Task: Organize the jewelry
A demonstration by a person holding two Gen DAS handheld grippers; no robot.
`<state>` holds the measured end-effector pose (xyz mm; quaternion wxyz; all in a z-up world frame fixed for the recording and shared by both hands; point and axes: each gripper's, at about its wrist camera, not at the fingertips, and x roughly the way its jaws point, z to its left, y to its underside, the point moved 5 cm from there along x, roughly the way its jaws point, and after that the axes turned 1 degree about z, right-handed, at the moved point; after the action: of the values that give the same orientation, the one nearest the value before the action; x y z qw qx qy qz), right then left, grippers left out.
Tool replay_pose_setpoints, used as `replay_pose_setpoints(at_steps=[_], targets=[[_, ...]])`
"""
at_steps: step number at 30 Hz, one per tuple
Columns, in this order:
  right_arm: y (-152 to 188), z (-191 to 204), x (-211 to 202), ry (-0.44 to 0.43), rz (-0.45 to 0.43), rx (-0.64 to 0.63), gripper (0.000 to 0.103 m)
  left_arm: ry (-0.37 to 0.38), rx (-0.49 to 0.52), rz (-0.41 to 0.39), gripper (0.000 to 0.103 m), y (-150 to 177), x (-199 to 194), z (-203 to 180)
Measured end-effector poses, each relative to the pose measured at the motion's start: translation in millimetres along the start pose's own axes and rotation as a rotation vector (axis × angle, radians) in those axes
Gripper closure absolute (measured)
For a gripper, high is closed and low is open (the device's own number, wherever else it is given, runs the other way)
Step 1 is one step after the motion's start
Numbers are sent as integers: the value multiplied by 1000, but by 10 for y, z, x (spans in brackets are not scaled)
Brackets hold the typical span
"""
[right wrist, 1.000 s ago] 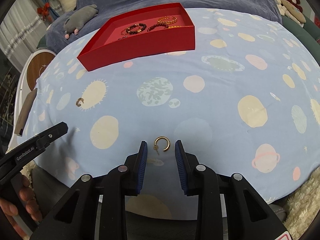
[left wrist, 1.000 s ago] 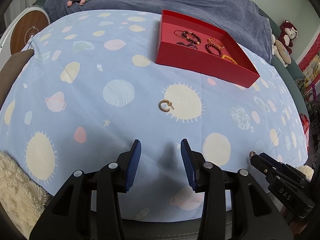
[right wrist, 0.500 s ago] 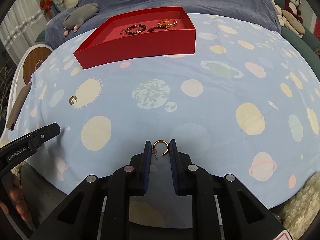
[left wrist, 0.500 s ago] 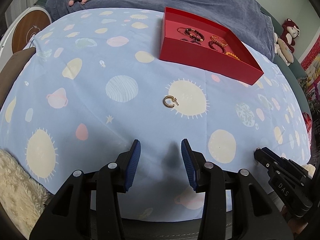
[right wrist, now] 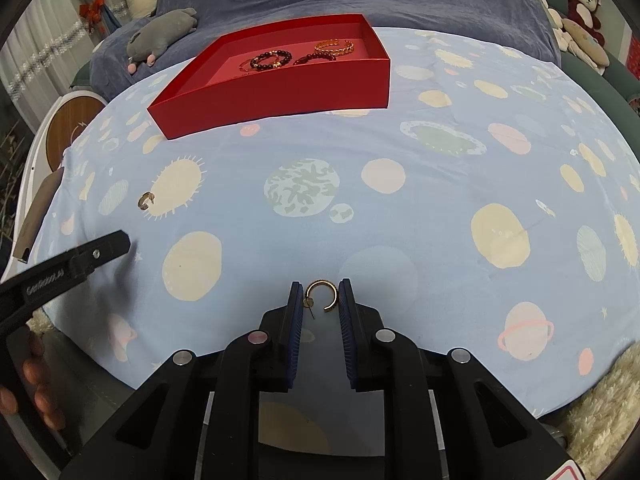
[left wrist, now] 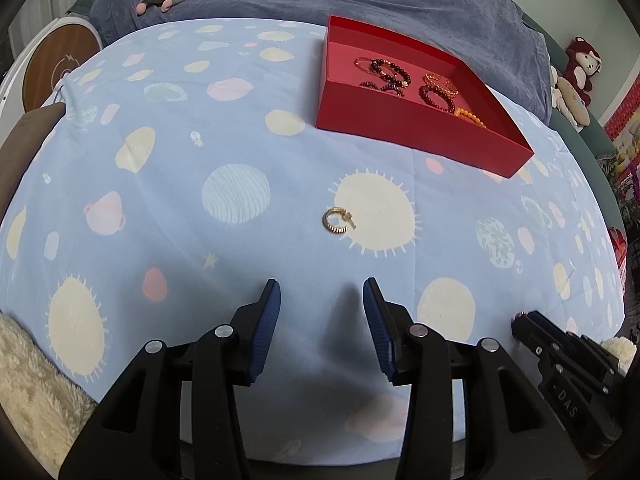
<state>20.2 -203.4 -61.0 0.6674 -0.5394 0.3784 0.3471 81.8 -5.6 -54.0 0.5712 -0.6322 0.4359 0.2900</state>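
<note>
pick-up step: right gripper [right wrist: 319, 292] clamped on gold hoop earring [right wrist: 321, 295] near bedsheet [right wrist: 440, 216] front edge; left gripper [left wrist: 322, 300] half-wide, empty. next: lift, carry to red tray [right wrist: 280, 88].

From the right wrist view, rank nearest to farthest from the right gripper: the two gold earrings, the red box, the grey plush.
1. Gold hoop earring, between the right gripper's pads.
2. Second gold earring, far left on the sheet.
3. Red box, beyond, centre-left.
4. Grey plush, on the blanket behind the box.
</note>
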Motion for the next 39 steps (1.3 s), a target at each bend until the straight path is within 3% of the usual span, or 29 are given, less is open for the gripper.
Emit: replay_pose_setpoints(at_steps=[11, 16, 18, 39], targets=[[-10, -10, 1, -10, -1, 14, 86, 0, -1, -6, 63, -284, 210, -97], [-20, -9, 4, -11, -1, 20, 86, -20, 24, -17, 75, -309, 246, -137], [-22, -10, 5, -11, -2, 21, 86, -27, 31, -21, 85, -308, 256, -141], [44, 33, -61, -18, 5, 16, 86, 1, 39, -6, 85, 74, 19, -130]])
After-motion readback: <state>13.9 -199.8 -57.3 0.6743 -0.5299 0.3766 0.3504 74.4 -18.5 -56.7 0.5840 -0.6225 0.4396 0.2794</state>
